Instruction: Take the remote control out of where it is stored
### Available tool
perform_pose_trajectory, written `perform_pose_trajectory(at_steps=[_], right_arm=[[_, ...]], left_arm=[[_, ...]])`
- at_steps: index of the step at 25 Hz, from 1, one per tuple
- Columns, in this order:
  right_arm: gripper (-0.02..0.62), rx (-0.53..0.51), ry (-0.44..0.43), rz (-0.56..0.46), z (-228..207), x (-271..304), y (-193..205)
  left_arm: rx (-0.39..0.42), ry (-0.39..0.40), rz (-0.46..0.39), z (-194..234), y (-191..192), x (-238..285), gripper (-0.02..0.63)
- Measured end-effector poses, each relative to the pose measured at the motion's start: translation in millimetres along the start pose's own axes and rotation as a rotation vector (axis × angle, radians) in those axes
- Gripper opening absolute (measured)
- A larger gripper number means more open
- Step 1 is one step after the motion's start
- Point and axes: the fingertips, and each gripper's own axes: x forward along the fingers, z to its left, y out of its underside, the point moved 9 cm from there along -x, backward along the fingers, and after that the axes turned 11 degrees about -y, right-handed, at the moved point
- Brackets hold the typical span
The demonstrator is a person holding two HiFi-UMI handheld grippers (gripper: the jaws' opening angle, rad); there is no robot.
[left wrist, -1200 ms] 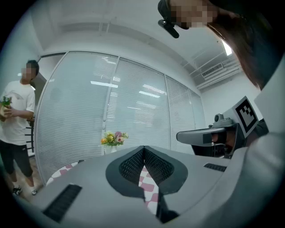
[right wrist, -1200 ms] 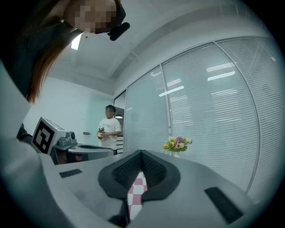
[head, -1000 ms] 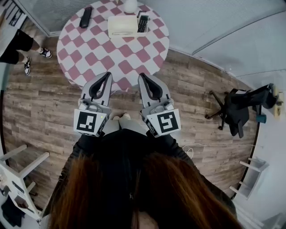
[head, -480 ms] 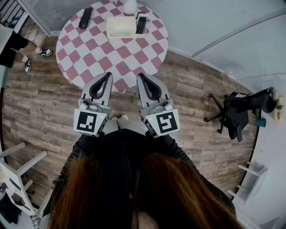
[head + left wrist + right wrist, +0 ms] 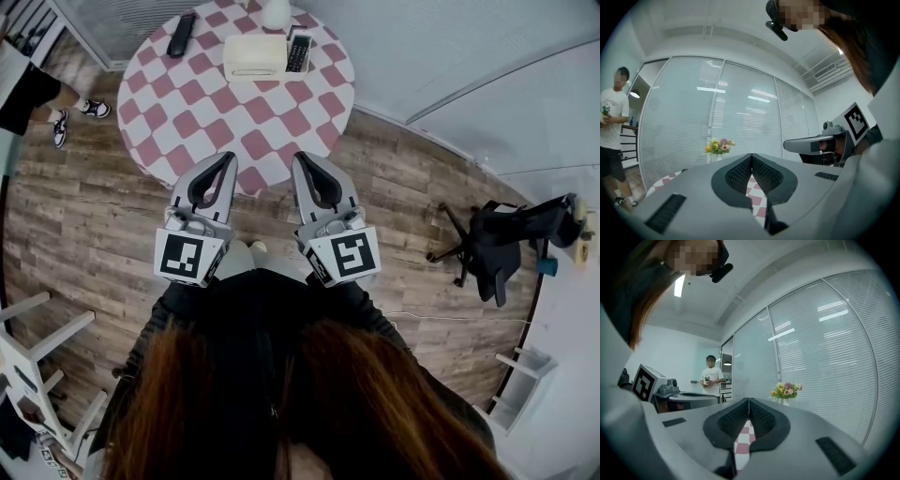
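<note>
A round table (image 5: pixel 281 127) with a pink-and-white checked cloth stands ahead of me. On its far side sits a cream storage box (image 5: pixel 253 56), and a black remote control (image 5: pixel 299 52) with pale buttons rests in its right end. A second black remote (image 5: pixel 182 35) lies loose at the far left of the table. My left gripper (image 5: pixel 225 157) and right gripper (image 5: pixel 302 159) hang side by side over the table's near edge, well short of the box. Both are shut and empty, the left gripper (image 5: pixel 751 157) and right gripper (image 5: pixel 748 400) pointing roughly level.
A white vase (image 5: pixel 275 11) with flowers (image 5: pixel 718 146) stands behind the box, before a blinds-covered glass wall. A person (image 5: pixel 28 89) stands at the left on the wooden floor. A black office chair (image 5: pixel 502 234) is at the right, and a white rack (image 5: pixel 28 366) at the lower left.
The head view has shifted slightly, so the chair sits lower right. The bystander at the left has moved a step. Both grippers stay shut, side by side.
</note>
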Motion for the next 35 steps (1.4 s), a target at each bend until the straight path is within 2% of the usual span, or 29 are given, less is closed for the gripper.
perform_pose_trajectory(at_steps=[10, 16, 20, 24, 35], right_arm=[[0.015, 0.012, 0.008, 0.014, -17.8, 14.0, 2.8], [0.015, 0.028, 0.035, 0.012, -39.1, 32.7, 2.5], [0.015, 0.028, 0.051, 0.013, -51.7, 48.5, 2.1], [0.015, 0.030, 0.070, 0.017, -62.1, 63.8, -0.6], [0.015, 0.028, 0.130, 0.017, -89.6, 91.4, -2.2]], left_arm=[[-0.004, 0.016, -0.019, 9.3, -1.0, 23.7, 0.009], [0.001, 0.053, 0.002, 18.8, -3.7, 59.8, 0.009], [0.004, 0.091, -0.032, 27.6, -6.7, 84.0, 0.009], [0.013, 0.101, -0.012, 38.5, -11.6, 103.8, 0.009], [0.002, 0.143, -0.027, 62.2, -14.0, 142.6, 0.009]])
